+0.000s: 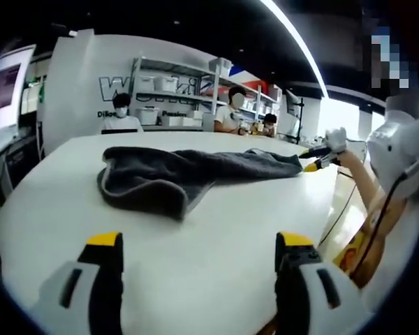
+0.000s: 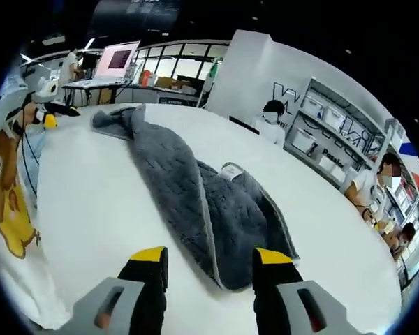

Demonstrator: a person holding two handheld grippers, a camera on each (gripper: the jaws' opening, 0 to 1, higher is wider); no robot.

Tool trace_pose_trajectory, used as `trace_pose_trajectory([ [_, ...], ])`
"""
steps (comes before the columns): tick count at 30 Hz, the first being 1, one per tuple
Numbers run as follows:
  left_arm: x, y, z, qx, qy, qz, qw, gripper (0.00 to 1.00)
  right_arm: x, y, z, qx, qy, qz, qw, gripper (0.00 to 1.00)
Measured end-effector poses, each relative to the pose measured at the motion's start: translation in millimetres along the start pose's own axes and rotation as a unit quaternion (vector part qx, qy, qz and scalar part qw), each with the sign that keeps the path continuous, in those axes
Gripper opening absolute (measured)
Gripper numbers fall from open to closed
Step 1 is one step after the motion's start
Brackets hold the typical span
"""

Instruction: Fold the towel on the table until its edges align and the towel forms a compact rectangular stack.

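Note:
A dark grey towel (image 1: 167,174) lies crumpled and stretched out long on the white table (image 1: 216,237). In the left gripper view my left gripper (image 1: 199,241) is open above bare table, short of the towel's bunched near fold. My right gripper (image 1: 313,159) shows at the towel's far right tip. In the right gripper view the towel (image 2: 188,195) runs away from me, a white label (image 2: 232,169) showing on it. Its near end lies between the jaws of my open right gripper (image 2: 211,255). The left gripper (image 2: 50,117) sits far off at the upper left, beyond the towel's other end.
The person's white shirt with a bear print (image 2: 7,202) hugs the table's edge. Seated people (image 1: 121,115) and shelves of white bins (image 1: 174,91) stand behind the table. A lit screen (image 2: 117,59) stands on a far desk.

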State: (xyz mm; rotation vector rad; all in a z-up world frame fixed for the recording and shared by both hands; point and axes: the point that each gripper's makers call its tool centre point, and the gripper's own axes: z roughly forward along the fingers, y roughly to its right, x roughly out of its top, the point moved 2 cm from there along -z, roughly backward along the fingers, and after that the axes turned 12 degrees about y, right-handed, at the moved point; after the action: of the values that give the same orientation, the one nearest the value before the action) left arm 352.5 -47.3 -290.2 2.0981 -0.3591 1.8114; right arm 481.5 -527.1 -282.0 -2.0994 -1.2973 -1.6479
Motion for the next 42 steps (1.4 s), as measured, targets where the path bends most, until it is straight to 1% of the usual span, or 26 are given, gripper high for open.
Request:
trace_pose_trajectory([
  [1,0.0,-0.2,0.0,0.0,0.0,0.0,1.0,0.95,-3.0,3.0,1.2,0.009,-0.004,-0.014,0.9998,0.43],
  [5,0.3,0.1,0.2,0.0,0.001,-0.001,1.0,0.95,-10.0,4.4,3.1,0.03,-0.019,-0.035,0.9988,0.39],
  [9,2.5,1.6,1.2,-0.003,0.003,0.002,1.0,0.94,-19.1,4.2,7.8,0.074,-0.031,-0.034,0.9962,0.35],
  [11,2.8,1.7,1.8,-0.004,0.002,0.003,1.0,0.94,-22.5,4.0,8.0,0.084,-0.045,-0.05,0.9942,0.34],
  [13,2.7,1.9,2.2,-0.005,0.001,0.004,1.0,0.94,-27.2,7.0,6.6,0.089,-0.069,-0.076,0.9908,0.33],
  [14,2.7,1.9,2.3,-0.005,0.001,0.003,1.0,0.94,-29.0,8.0,5.7,0.093,-0.081,-0.094,0.9879,0.33],
  [16,2.6,2.4,2.5,-0.005,0.001,0.003,1.0,0.94,-29.7,9.4,4.5,0.101,-0.095,-0.124,0.9825,0.34],
  [18,2.1,2.4,2.5,-0.005,0.001,0.003,1.0,0.94,-29.6,14.4,2.5,0.105,-0.117,-0.173,0.9723,0.34],
  [19,1.9,2.4,2.6,-0.005,0.001,0.002,1.0,0.94,-30.1,16.8,0.9,0.112,-0.128,-0.199,0.9652,0.35],
  [20,1.6,2.2,2.5,-0.004,0.001,0.002,1.0,0.94,-29.4,19.9,-0.1,0.114,-0.132,-0.215,0.9611,0.35],
  [22,1.2,2.3,2.6,-0.003,0.001,0.001,1.0,0.94,-27.7,22.9,-0.3,0.118,-0.132,-0.232,0.9564,0.35],
  [23,1.1,2.1,2.4,-0.003,0.001,0.001,1.0,0.94,-27.4,26.9,-1.8,0.118,-0.139,-0.249,0.9511,0.35],
  [25,1.0,2.0,2.2,-0.003,0.002,-0.001,1.0,0.94,-30.1,36.0,-4.9,0.125,-0.163,-0.303,0.9305,0.34],
  [26,0.8,2.0,2.3,-0.003,0.002,-0.001,1.0,0.94,-31.9,38.2,-5.7,0.13,-0.17,-0.32,0.9228,0.33],
  [27,0.6,2.1,2.4,-0.003,0.002,-0.001,1.0,0.94,-33.1,39.6,-6.1,0.137,-0.175,-0.334,0.9161,0.32],
  [30,0.3,2.3,3.2,-0.003,0.003,-0.003,1.0,0.94,-34.7,44.1,-4.8,0.151,-0.171,-0.367,0.902,0.31],
  [32,0.2,2.7,3.6,-0.003,0.004,-0.003,1.0,0.94,-38.9,47.0,-4.1,0.155,-0.176,-0.374,0.8973,0.29],
  [33,0.0,2.8,3.7,-0.003,0.004,-0.003,1.0,0.94,-41.3,48.4,-3.1,0.16,-0.179,-0.379,0.8936,0.28],
  [35,-0.2,3.1,4.0,-0.003,0.004,-0.005,1.0,0.94,-45.2,51.0,-1.7,0.165,-0.182,-0.385,0.8893,0.25],
  [37,-0.4,3.2,4.0,-0.003,0.004,-0.005,1.0,0.94,-46.6,51.3,-0.9,0.17,-0.182,-0.386,0.8881,0.23],
  [42,-0.3,2.1,3.3,-0.001,0.006,-0.006,1.0,0.93,-48.7,55.2,1.1,0.174,-0.178,-0.386,0.8884,0.14],
])
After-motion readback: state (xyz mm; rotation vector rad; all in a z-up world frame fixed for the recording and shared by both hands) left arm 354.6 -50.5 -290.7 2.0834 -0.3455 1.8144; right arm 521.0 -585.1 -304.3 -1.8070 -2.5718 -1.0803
